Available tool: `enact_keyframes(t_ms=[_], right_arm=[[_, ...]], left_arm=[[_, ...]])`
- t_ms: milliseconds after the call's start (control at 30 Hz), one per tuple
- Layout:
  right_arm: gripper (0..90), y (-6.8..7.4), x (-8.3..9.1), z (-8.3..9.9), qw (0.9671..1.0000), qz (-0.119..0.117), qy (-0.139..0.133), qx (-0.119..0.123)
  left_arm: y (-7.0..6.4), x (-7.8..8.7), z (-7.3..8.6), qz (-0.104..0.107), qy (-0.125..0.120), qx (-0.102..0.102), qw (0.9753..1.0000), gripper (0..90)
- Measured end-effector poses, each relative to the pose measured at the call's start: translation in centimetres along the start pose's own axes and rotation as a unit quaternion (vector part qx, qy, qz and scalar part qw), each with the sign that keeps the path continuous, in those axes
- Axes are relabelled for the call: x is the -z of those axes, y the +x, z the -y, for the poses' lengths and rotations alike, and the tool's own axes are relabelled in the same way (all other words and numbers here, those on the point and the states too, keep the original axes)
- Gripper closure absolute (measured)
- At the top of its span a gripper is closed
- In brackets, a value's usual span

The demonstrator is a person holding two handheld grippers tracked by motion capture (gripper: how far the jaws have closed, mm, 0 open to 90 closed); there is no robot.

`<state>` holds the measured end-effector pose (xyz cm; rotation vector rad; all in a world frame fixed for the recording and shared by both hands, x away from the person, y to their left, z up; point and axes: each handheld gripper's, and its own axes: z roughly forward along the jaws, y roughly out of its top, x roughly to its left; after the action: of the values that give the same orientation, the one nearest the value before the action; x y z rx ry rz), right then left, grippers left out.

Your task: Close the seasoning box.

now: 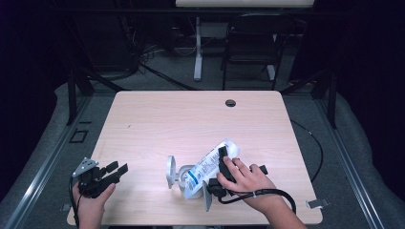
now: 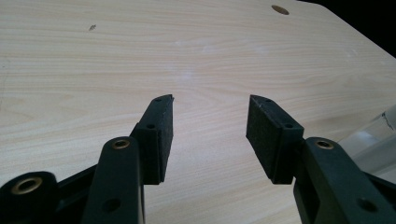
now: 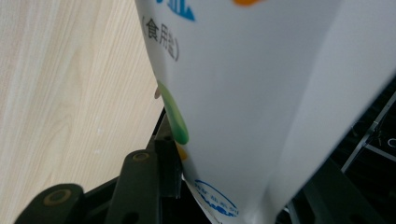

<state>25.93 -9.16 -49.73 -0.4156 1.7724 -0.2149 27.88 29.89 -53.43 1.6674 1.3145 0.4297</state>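
Table: a pale wooden table [image 1: 157,119] takes up the middle of the high view, with a dark cable hole [image 1: 230,102] near its far edge at about 12 o'clock.
Surroundings: beyond the far edge, a white table leg [image 1: 197,50] and a dark chair [image 1: 250,45] stand on the grey floor, well apart from the work.
Pouch: a white pouch [image 1: 210,168] with blue print lies near the table's near edge, right of centre, at about 5 o'clock from the table's middle.
Long axis: the pouch runs slantwise, from 7 o'clock near the person up to 1 o'clock; its flat sealed end points to 1 o'clock.
Holder: a clear round holder [image 1: 177,175] stands just beside the pouch's lower end at its 9 o'clock side, touching or nearly so; its exact form is hard to tell.
In the way: the holder sits between the two grippers; the wood around the left gripper is bare.
Right gripper: the right gripper [image 1: 222,164] lies across the pouch with the right hand [image 1: 246,181] over it; in the right gripper view the jaws are clamped on the white pouch [image 3: 243,93], which rises between them.
Left gripper: the left gripper [image 1: 117,170] is held low at the table's near left corner, about 8 o'clock, pointing toward 2 o'clock; its jaws stand wide apart with nothing between them, bare table [image 2: 140,56] ahead.
Left hand: the left hand [image 1: 93,198] grips it from below.
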Motion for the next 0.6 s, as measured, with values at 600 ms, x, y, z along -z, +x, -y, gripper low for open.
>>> enact_keyframes(t_ms=[600], right_arm=[[61.2, -0.03, 0.04, -0.03, 1.0, 0.003, 0.003, 0.005]], left_arm=[[0.05, 0.02, 0.02, 0.0, 0.0, 0.0, 1.0, 51.7]])
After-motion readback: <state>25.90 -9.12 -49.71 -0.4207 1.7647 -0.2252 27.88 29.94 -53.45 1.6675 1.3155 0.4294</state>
